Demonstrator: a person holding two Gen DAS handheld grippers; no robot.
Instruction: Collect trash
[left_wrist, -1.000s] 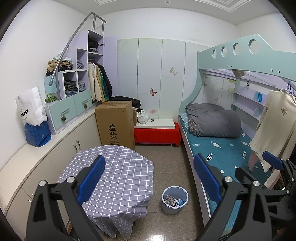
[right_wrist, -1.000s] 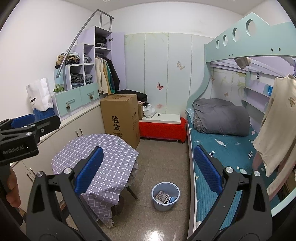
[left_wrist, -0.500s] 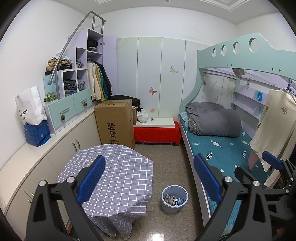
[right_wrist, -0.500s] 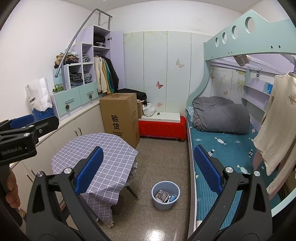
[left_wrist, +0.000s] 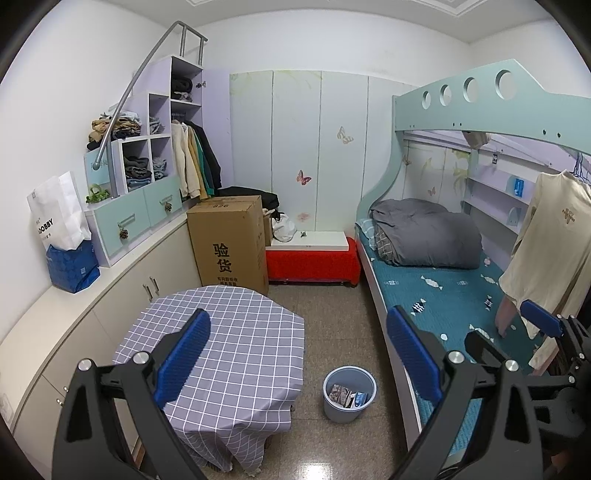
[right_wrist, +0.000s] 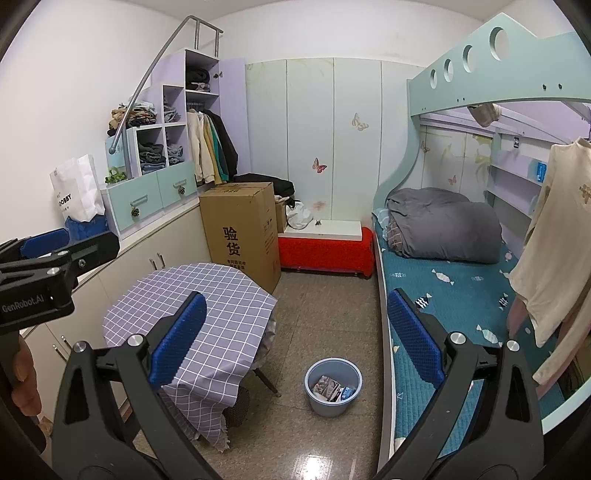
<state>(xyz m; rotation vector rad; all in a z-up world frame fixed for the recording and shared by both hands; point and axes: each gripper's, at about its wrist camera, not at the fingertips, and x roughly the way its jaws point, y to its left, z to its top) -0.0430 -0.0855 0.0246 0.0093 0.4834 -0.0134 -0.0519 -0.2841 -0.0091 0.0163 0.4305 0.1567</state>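
Left tool (left_wrist: 297, 354): jaws spread wide, nothing between the blue pads (left_wrist: 183, 356), held raised and level, pointing forward into the room. Right tool (right_wrist: 291, 338): jaws likewise spread wide and empty, raised alongside at a similar height. Each tool appears in the other's view (the right one at the right edge of the left view, the left one at the left edge of the right view). A hand (right_wrist: 24, 373) grips the left tool's handle from below; only part of it shows.

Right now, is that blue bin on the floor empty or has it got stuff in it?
Not empty: the blue bin stands upright with wrappers covering its bottom, well below the rim.
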